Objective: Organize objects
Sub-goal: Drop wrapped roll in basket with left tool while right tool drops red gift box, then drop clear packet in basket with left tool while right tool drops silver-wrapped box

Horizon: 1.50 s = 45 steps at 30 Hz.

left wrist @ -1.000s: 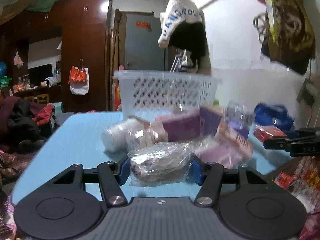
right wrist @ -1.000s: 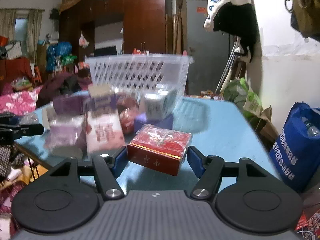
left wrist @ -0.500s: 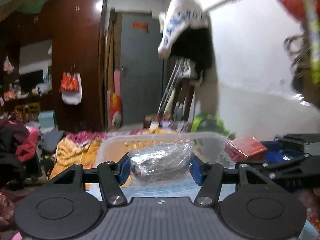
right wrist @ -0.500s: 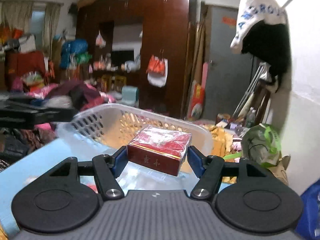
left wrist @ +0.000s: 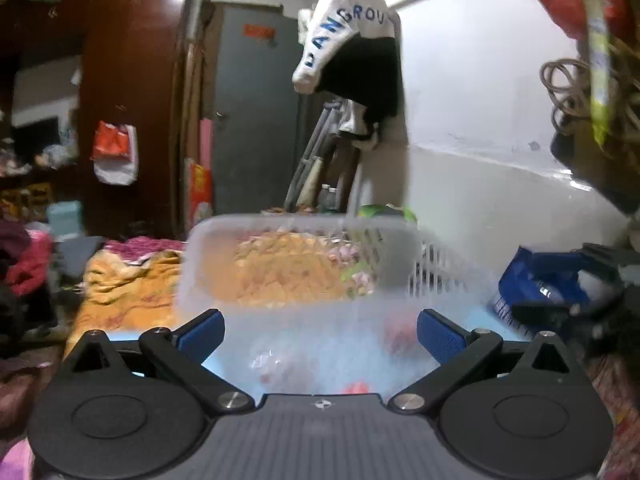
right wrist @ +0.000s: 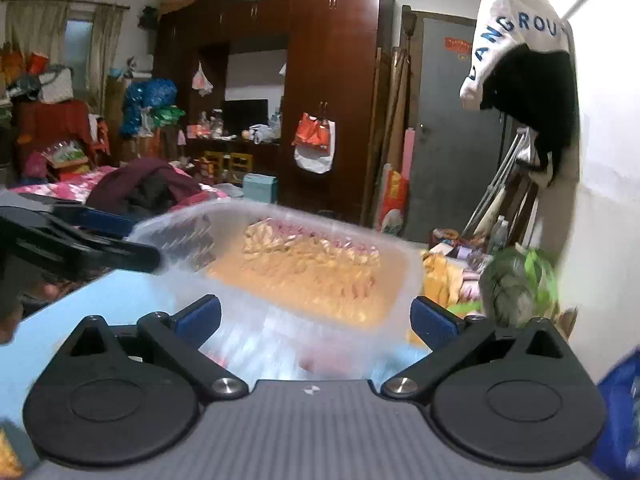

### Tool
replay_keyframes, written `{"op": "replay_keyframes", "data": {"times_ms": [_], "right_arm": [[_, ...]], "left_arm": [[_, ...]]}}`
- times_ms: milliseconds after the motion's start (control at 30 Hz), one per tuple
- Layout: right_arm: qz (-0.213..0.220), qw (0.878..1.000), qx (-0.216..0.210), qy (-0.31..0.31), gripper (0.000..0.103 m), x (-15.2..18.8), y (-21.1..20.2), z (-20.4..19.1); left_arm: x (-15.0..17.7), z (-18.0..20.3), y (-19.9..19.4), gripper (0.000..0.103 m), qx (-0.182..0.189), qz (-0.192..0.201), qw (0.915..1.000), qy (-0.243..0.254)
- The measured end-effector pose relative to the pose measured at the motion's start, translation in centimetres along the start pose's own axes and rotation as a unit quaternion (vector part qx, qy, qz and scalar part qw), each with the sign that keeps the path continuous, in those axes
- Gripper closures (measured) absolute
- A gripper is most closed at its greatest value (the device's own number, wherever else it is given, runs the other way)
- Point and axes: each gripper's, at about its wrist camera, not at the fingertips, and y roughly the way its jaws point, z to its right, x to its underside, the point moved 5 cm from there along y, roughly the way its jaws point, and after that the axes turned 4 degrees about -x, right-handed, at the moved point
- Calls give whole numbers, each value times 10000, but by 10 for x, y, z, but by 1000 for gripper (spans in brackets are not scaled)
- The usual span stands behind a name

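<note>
both grippers [left wrist: 320, 334] [right wrist: 316, 322] just opened, empty, above basket rim [left wrist: 304, 222]

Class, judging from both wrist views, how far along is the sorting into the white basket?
Done: blurred items lie low in the white basket.
In hand: nothing. The left gripper and right gripper have just been opening, with nothing between the blue pads, above the basket.
Left: cannot tell; the rest of the blue table is out of view.
</note>
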Motion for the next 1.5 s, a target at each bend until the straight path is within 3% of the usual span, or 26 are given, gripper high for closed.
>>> {"op": "replay_keyframes", "data": {"times_ms": [100,267,433,500,600,667,733,900,1000,1100,1333,1500], "right_arm": [[154,9989,134,412,0,44,-32,1],[21,9968,-86,789,3,68,-37,-1],[-381,9986,190,322,15,67,-9,-17],[-491,9979,279,307,32,68,-1,-17],[-464,9977,142,472,42,77,-5,-16],[-431,9977,92,506,57,79,-9,-16],[-421,9981,130,438,63,80,-13,-19],[-338,9986,91,409,66,78,-21,-22],[-295,9988,72,396,69,76,-24,-24],[-262,9991,78,334,70,74,-28,-26],[-98,9997,30,241,71,64,-41,-30],[230,9995,-91,210,71,19,-42,-29]], "left_arm": [[47,0,-50,1,-423,270,9987,111],[97,5,-92,3,-450,368,9981,-218],[116,15,-86,8,-661,321,9972,-123],[119,15,-75,12,-691,192,9973,-121],[127,14,-66,23,-649,93,9975,-271],[127,11,-66,44,-569,120,9973,-437],[129,9,-68,51,-560,170,9967,-556],[133,5,-71,51,-676,266,9940,-813],[137,12,-59,51,-765,31,9949,-650],[139,15,-56,58,-844,34,9945,-620],[121,12,-95,60,-805,864,9913,-575],[67,5,-104,60,-568,1370,9877,-496]]}}
